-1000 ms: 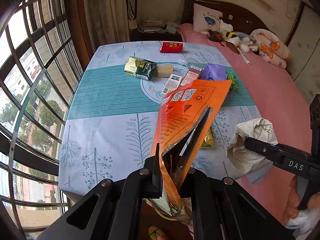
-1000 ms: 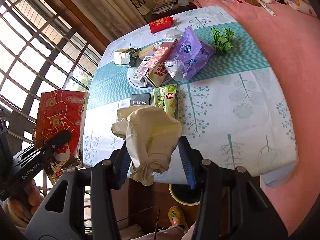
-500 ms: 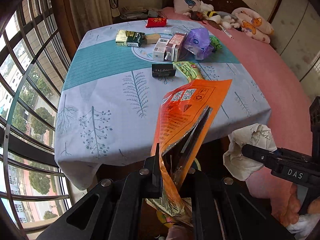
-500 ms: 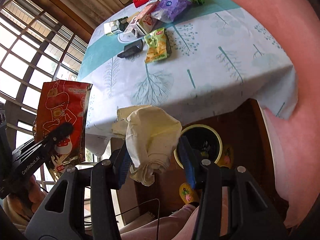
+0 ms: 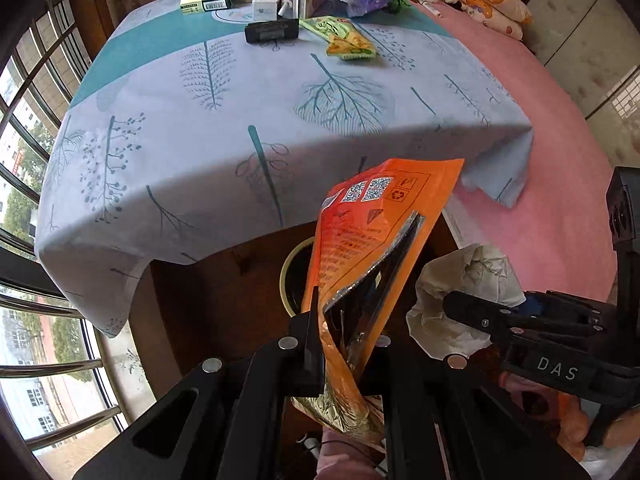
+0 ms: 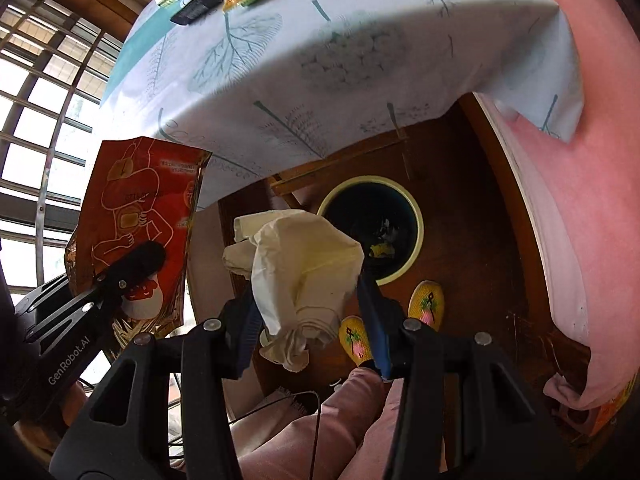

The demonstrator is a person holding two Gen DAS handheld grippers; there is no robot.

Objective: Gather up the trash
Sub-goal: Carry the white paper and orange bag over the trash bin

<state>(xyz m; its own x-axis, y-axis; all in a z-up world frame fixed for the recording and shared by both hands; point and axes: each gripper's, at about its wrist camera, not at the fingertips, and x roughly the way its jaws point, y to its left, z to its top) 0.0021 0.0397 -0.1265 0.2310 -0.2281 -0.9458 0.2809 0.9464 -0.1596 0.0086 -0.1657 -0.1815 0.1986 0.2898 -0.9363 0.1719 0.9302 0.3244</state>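
A crumpled cream paper wad (image 6: 304, 268) is clamped between the blue-padded fingers of the right hand-held gripper (image 6: 308, 320). Just beyond the wad, a round bin (image 6: 416, 216) with a pale rim is seen on the floor. Left of the wad, a red snack bag (image 6: 140, 216) is pinched by the left hand-held gripper (image 6: 136, 264). Above the bin, the desk (image 6: 320, 60) is draped in a tree-print cloth.

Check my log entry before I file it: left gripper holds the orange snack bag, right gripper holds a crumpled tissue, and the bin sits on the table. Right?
Not quite. The bin stands on the floor under the table, as the right wrist view shows. The rest holds: the left gripper grips the orange snack bag, the right gripper the crumpled tissue.
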